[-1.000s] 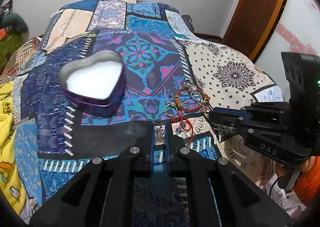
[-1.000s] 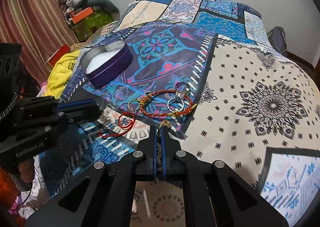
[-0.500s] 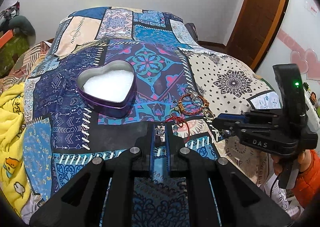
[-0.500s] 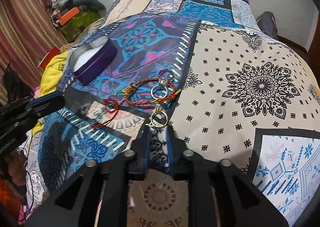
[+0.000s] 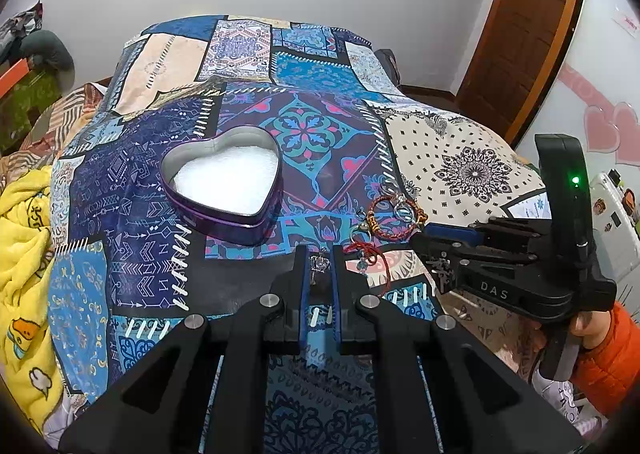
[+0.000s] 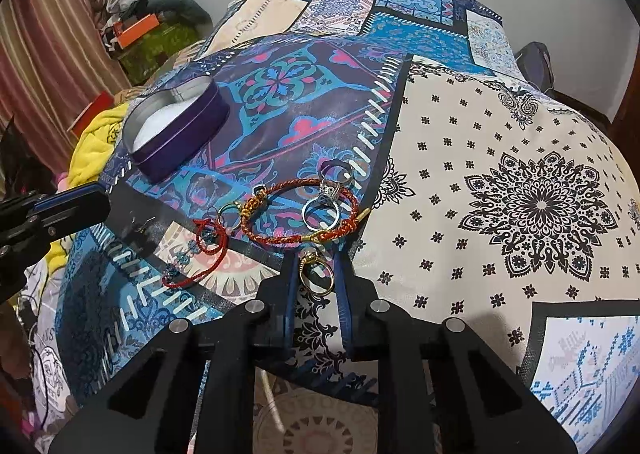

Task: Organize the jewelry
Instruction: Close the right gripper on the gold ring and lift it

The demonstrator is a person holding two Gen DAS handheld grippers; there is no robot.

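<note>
Left gripper point(image 5: 320, 266) pinches a small charm point(image 5: 321, 262); right gripper point(image 6: 318, 274), closing, brackets a gold ring point(image 6: 316, 274) on the patchwork bed point(image 6: 520, 157).

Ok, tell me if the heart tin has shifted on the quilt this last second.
No. The heart tin still sits just left of the flower medallion on the quilt; only the camera shifted.

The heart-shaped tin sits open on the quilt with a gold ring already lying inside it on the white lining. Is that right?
Not quite. The heart-shaped tin is open on the quilt, but its white lining is bare. The left wrist view shows this. The gold ring lies between the right gripper fingers.
</note>
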